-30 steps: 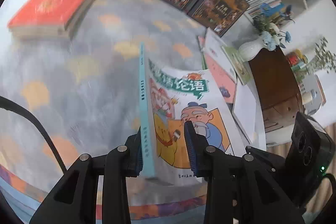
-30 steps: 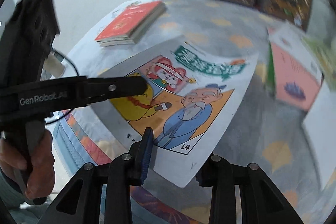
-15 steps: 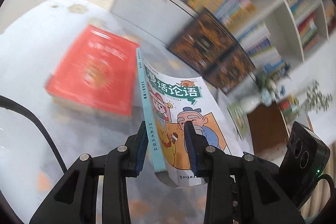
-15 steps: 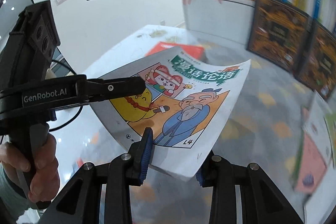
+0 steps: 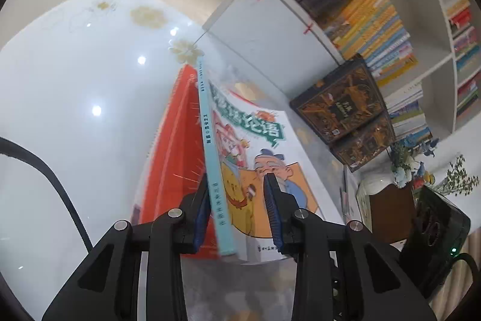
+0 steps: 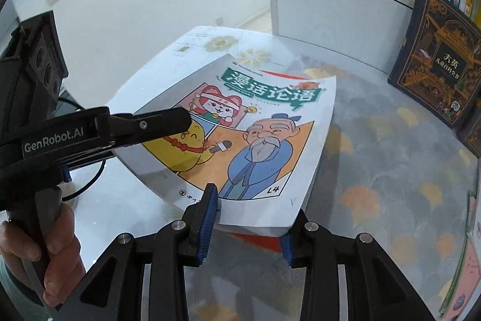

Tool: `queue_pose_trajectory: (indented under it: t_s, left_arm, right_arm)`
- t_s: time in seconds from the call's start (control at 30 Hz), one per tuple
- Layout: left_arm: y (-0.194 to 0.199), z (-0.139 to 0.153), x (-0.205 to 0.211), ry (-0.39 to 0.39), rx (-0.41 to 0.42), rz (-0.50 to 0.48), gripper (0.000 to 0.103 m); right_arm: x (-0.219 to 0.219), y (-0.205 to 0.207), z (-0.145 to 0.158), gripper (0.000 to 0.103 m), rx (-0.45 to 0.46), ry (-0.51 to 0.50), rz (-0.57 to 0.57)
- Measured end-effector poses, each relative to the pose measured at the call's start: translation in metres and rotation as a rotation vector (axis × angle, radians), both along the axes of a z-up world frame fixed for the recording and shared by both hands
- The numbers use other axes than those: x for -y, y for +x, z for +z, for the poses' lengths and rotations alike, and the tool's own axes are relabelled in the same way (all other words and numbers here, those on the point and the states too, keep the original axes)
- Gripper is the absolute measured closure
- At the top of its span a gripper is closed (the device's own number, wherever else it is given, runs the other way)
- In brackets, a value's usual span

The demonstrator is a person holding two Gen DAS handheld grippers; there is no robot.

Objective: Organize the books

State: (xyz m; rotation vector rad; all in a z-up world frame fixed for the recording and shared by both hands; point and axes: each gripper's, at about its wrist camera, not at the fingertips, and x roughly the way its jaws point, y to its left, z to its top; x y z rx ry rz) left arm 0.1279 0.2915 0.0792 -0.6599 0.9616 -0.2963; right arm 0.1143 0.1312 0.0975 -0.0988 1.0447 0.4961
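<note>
Glossy white floor and patterned grey rug (image 6: 390,170) below, bookshelf (image 5: 375,20) behind. Cartoon book (image 6: 255,134) now carried off the rug's middle, over to the red book (image 5: 174,146) at the rug edge: hovering tilted right above it, so prob. about to be stacked. Left gripper (image 5: 237,200) clamped on spine end, right gripper (image 6: 249,218) pinching the lower corner w/ jaws just easing apart a touch, book between them. Left wrist view only: teal spine, red cover beneath, vase and cabinet far right. Right wrist view only: full front cover, person's hand (image 6: 45,245) on left handle, wall decals; red book just a sliver under the corner.
</note>
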Motion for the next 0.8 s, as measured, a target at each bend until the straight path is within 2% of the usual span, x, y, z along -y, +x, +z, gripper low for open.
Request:
queue_pose_trajectory:
  t_s: [0.27,0.33,0.37,0.47,0.57,0.67,0.7,0.73,0.8]
  left_arm:
    - [0.000,-0.019,-0.025,0.016,-0.064,0.049,0.073]
    - [-0.004,-0.022,-0.031,0.041,-0.084,0.047,0.070]
    - [-0.008,-0.023,-0.033,0.054,-0.088,0.041,0.070]
    - [-0.025,-0.023,-0.040,0.103,-0.090,0.051,0.070]
    - [-0.047,-0.018,-0.045,0.143,-0.095,0.068,0.070]
    - [-0.071,-0.011,-0.038,0.162,-0.111,0.059,0.069]
    - [-0.079,-0.008,-0.032,0.170,-0.112,0.053,0.065]
    - [-0.086,-0.005,-0.024,0.190,-0.108,0.052,0.064]
    - [-0.099,0.002,-0.003,0.285,-0.102,0.072,0.059]
  right_arm:
    - [-0.017,0.001,-0.015,0.068,-0.052,-0.054,0.009]
    - [-0.012,0.001,-0.023,0.067,-0.081,-0.075,-0.015]
    - [-0.007,0.002,-0.028,0.062,-0.105,-0.071,-0.029]
    - [0.022,-0.010,-0.045,0.061,-0.207,0.017,-0.084]
    - [0.053,-0.042,-0.050,0.060,-0.237,0.107,-0.082]
    - [0.082,-0.075,-0.060,0.060,-0.255,0.104,-0.102]
    - [0.097,-0.087,-0.066,0.060,-0.269,0.111,-0.119]
    - [0.113,-0.098,-0.071,0.060,-0.284,0.123,-0.141]
    - [0.141,-0.116,-0.079,0.060,-0.314,0.151,-0.180]
